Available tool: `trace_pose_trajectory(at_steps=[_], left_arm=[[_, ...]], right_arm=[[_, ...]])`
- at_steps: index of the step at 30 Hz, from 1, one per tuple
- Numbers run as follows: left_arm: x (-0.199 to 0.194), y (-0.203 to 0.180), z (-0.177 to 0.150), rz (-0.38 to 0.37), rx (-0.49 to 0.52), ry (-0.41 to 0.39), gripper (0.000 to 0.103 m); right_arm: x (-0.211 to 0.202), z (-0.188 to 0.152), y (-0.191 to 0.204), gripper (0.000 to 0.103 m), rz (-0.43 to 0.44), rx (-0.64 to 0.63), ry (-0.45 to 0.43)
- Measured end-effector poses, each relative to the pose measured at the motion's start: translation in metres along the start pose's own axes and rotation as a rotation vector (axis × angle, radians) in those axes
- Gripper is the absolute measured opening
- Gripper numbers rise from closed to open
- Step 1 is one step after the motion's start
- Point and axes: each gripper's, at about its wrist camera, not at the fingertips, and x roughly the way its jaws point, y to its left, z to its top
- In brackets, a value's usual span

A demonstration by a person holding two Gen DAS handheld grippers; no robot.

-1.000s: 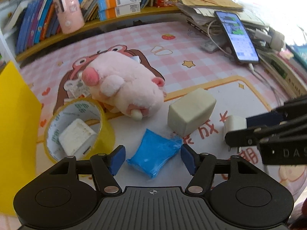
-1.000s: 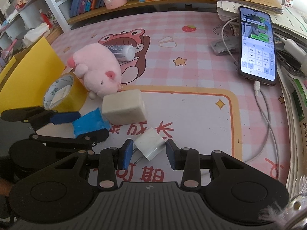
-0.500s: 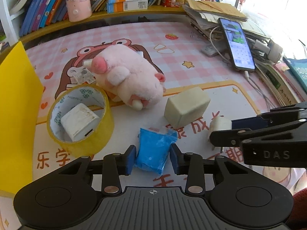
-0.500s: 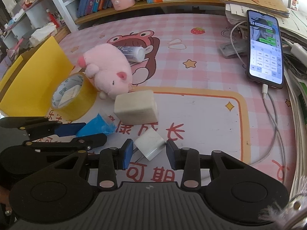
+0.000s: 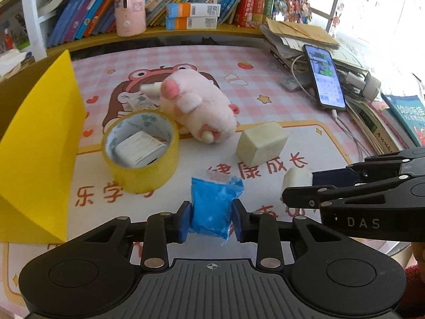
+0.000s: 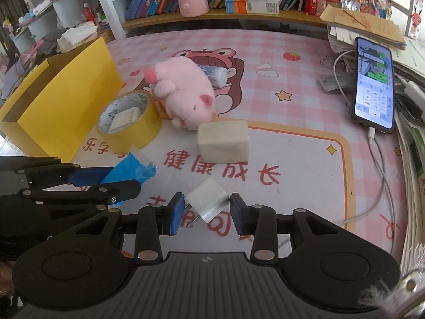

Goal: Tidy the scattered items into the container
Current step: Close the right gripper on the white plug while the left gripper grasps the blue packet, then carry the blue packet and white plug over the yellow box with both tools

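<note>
My left gripper [image 5: 211, 219] is shut on a blue plastic packet [image 5: 213, 203] and holds it off the mat; it also shows in the right wrist view [image 6: 130, 171]. My right gripper [image 6: 207, 211] is shut on a white charger plug [image 6: 208, 199], lifted a little above the mat. The yellow open box [image 5: 39, 143] stands at the left. On the mat lie a pink plush pig [image 5: 198, 106], a cream block [image 5: 261, 142], and a yellow tape roll [image 5: 142, 151] with a white cube [image 5: 139, 148] inside it.
A white tube [image 6: 215, 74] lies behind the pig. A phone [image 6: 374, 85] on a cable and stacked papers [image 5: 300, 34] sit at the right. A shelf of books [image 5: 186, 0] and a pink cup [image 5: 130, 8] line the back.
My left gripper closed on the blue packet and lifted it back toward me. My right gripper rose with the white plug held between its fingers.
</note>
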Motion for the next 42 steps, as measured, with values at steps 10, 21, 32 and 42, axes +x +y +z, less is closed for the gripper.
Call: trace_pose_trajectory(at_steps=[10,21,32,42], left_arm=[[-0.043,0.026,-0.028,-0.051,0.02,-0.069,0.029],[-0.109,0.07,-0.075,-0.087,0.037,-0.131,0.028],[-0.16,0.113,-0.115,-0.059,0.059,-0.159,0.028],[-0.192,0.152,-0.144,-0.009,-0.016,-0.182,0.028]], right_arm=[[-0.022,-0.021,0.054,0.036,-0.053,0.001,-0.042],[-0.053,-0.06,0.136,0.036,-0.088,0.011,-0.093],[-0.068,-0.087,0.209,0.036,-0.062,0.02,-0.136],[-0.066,-0.092,0.263,0.036,-0.017,-0.058,-0.131]])
